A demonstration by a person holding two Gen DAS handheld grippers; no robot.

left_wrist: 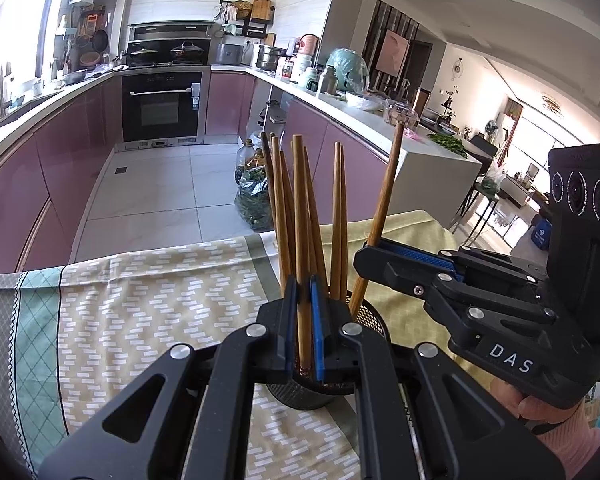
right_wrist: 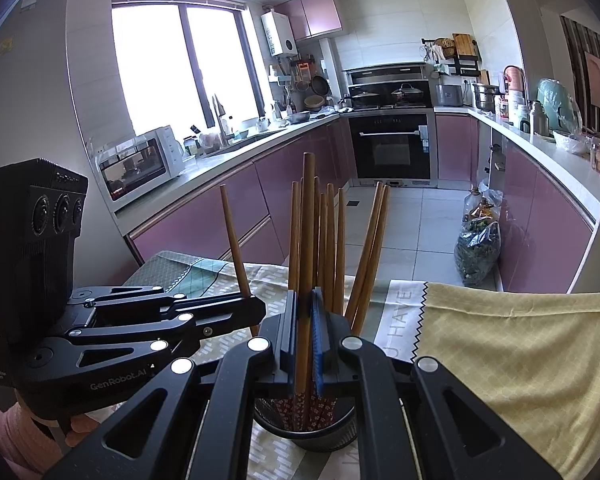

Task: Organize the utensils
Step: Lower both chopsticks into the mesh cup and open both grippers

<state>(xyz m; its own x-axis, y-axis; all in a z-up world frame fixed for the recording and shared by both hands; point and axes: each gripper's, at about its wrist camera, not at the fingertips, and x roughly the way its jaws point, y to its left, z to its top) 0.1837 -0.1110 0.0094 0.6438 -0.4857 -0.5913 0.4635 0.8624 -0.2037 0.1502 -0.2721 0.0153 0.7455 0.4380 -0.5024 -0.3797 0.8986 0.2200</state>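
Left gripper [left_wrist: 303,320]: blue ribbed jaws pinch one slim wooden chopstick [left_wrist: 300,216], upright over the black mesh holder [left_wrist: 300,394]. Right gripper [right_wrist: 306,332] clamps a second chopstick [right_wrist: 308,216], smooth, brown and tapered, its patterned red end down inside the round cup. A bundle of chopsticks [right_wrist: 332,240] fans out of the holder, tips up. The cup stands on a worktop draped in a cream brick-print cloth [left_wrist: 140,312], a plain yellow cloth [right_wrist: 520,360] beside it.
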